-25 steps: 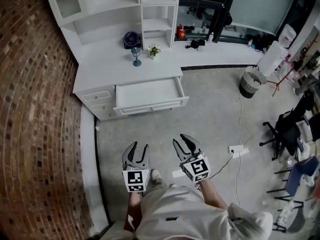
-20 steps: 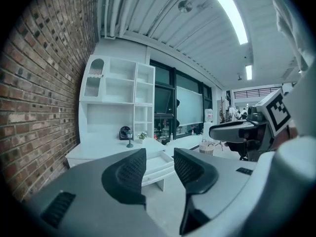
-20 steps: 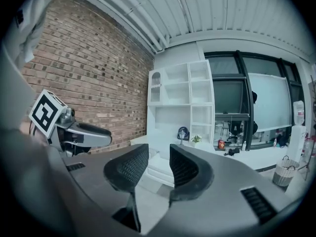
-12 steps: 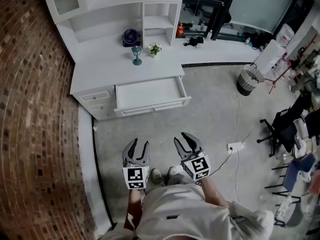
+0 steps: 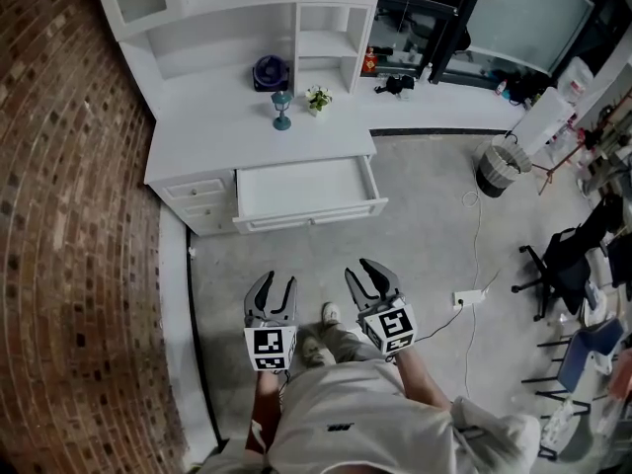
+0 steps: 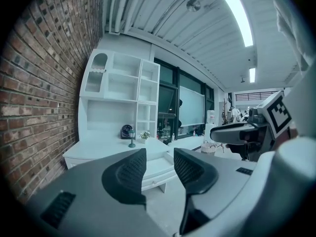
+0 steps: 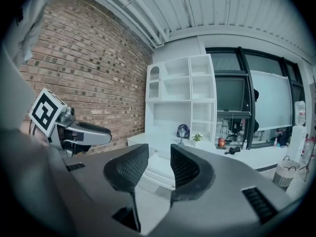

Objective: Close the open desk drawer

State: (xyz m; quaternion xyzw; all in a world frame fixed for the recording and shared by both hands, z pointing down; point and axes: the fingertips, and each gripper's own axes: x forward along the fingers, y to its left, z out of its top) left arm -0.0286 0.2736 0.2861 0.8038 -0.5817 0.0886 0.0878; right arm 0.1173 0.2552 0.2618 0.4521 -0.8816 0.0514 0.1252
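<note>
Standing on the bare floor well back from the white desk point(image 5: 247, 141), the person holds both tools out at waist height and aimed at the furniture, which suits a walk-up and not a reach. The left gripper point(image 5: 276, 282) has its jaws spread, and nothing lies between the ribbed pads except a distant view of the desk. The right gripper point(image 5: 358, 268) is likewise parted and empty, carried just beside its partner and at much the same slight downward tilt.

The open drawer point(image 5: 308, 188) is the wide one under the desktop, pulled out toward the person with its pale inside bare. Its front panel juts past the smaller closed drawers on its left. Nothing blocks the way to it.

A small lamp point(image 5: 282, 110) and a potted plant point(image 5: 317, 98) stand on the desktop close to the shelves, clear of the drawer's edge, so a push should not disturb them. To my eye the job has not begun. Closing calls for no grip, only a flat, square press on the front panel, and open jaws are no hindrance.
</note>
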